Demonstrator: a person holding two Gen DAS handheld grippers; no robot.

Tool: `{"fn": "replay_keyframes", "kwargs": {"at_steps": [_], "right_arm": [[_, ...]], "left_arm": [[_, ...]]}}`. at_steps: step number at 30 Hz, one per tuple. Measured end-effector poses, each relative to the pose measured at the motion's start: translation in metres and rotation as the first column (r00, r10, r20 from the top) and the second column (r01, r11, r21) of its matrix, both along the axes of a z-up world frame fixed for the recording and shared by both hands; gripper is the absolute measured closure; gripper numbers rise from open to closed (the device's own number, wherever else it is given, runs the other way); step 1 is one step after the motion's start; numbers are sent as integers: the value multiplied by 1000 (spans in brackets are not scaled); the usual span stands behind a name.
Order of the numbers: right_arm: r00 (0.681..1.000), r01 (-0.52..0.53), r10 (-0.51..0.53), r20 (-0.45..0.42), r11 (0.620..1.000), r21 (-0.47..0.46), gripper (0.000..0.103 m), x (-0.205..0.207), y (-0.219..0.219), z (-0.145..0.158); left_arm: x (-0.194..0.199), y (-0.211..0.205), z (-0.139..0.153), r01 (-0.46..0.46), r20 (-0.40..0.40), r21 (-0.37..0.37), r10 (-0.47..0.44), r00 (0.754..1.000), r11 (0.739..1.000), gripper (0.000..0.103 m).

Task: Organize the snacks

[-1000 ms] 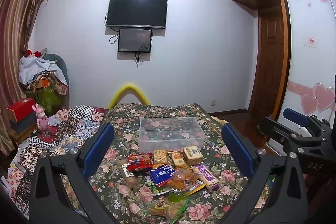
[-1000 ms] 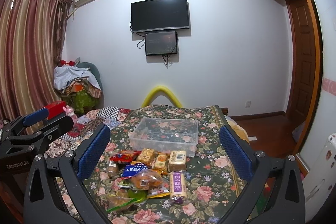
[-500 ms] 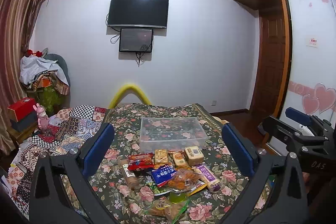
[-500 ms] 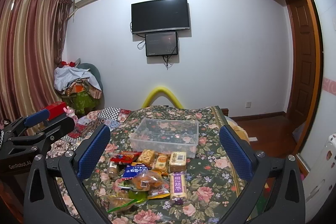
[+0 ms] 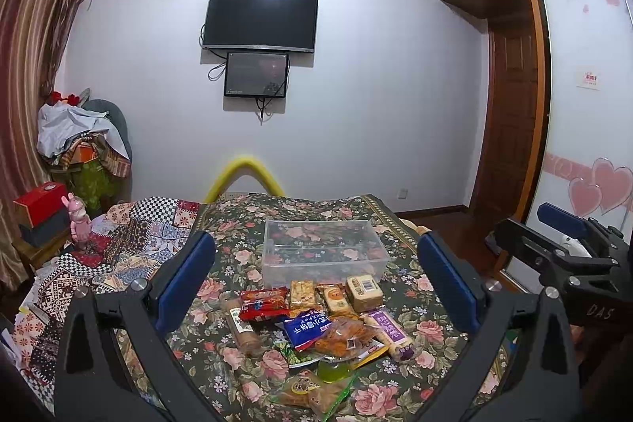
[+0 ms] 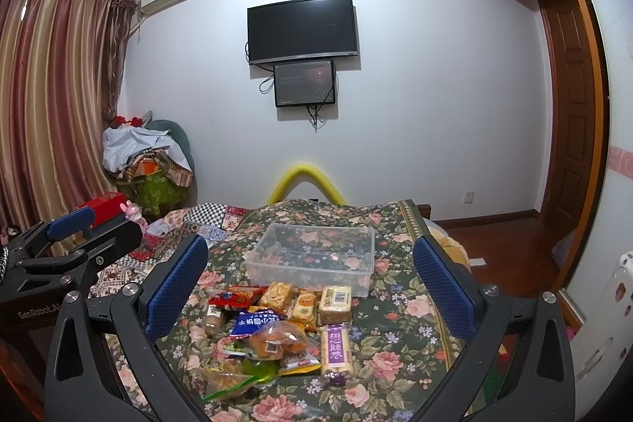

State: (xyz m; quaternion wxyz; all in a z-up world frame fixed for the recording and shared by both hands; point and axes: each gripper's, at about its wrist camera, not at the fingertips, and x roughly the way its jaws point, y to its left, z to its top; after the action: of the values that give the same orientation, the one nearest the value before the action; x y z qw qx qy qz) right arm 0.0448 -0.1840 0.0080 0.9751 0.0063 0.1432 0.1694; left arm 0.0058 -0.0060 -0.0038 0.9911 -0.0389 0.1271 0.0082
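Two open grippers hang above a heap of snacks, and nothing is held.

From the left wrist view, the left gripper (image 5: 316, 283) has its blue pads spread wide with only air between them. The snacks (image 5: 316, 327) lie in a loose pile on the floral bedspread (image 5: 431, 327), just in front of the clear plastic bin (image 5: 322, 252), which looks empty. The pile holds a red packet (image 5: 263, 303), a blue packet (image 5: 306, 328), a purple-labelled bar (image 5: 387, 333) and a tan boxed cake (image 5: 364, 292) touching the bin's near wall.

The step in hand seems to be the first pick. It would go best to start with a piece at the edge of the pile, such as the purple-labelled bar or the tan boxed cake, since the middle packets overlap and one could drag its neighbours. The pads should close across a packet's narrow side, lightly, as crinkly bags slip and biscuits crush. The bin is light and may slide if knocked.

This view alone shows the right gripper (image 5: 561, 248) off to the right, seen from the side, and a wardrobe door with pink hearts (image 5: 601, 184).

From the right wrist view, the right gripper (image 6: 308, 283) is likewise spread wide and empty. Here the purple-labelled bar (image 6: 335, 347) lies clear of the heap, an easy reach. Only this view shows the left gripper (image 6: 71, 236) from outside, and the striped curtain (image 6: 51, 97).
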Motion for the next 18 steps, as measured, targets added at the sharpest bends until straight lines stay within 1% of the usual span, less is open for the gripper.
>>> {"fn": "replay_keyframes", "kwargs": {"at_steps": [8,13,16,18], "right_arm": [[1000,1,-1,-6,1000,4,0,1,-1,-2],[1000,8,-8,-16,1000,0,0,4,-2,-6],[999,5,-6,-53,1000,-8,0,13,-5,-16],[997,4,-5,-77,1000,-10,0,17,-6,-22]], "left_arm": [[1,1,-2,5,-4,-3,-5,1000,1000,0],[5,-1,-9,17,-1,9,-17,1000,1000,0],[10,0,-16,54,-24,15,-54,998,998,0],[17,2,-22,62,-52,9,-61,997,998,0]]}}
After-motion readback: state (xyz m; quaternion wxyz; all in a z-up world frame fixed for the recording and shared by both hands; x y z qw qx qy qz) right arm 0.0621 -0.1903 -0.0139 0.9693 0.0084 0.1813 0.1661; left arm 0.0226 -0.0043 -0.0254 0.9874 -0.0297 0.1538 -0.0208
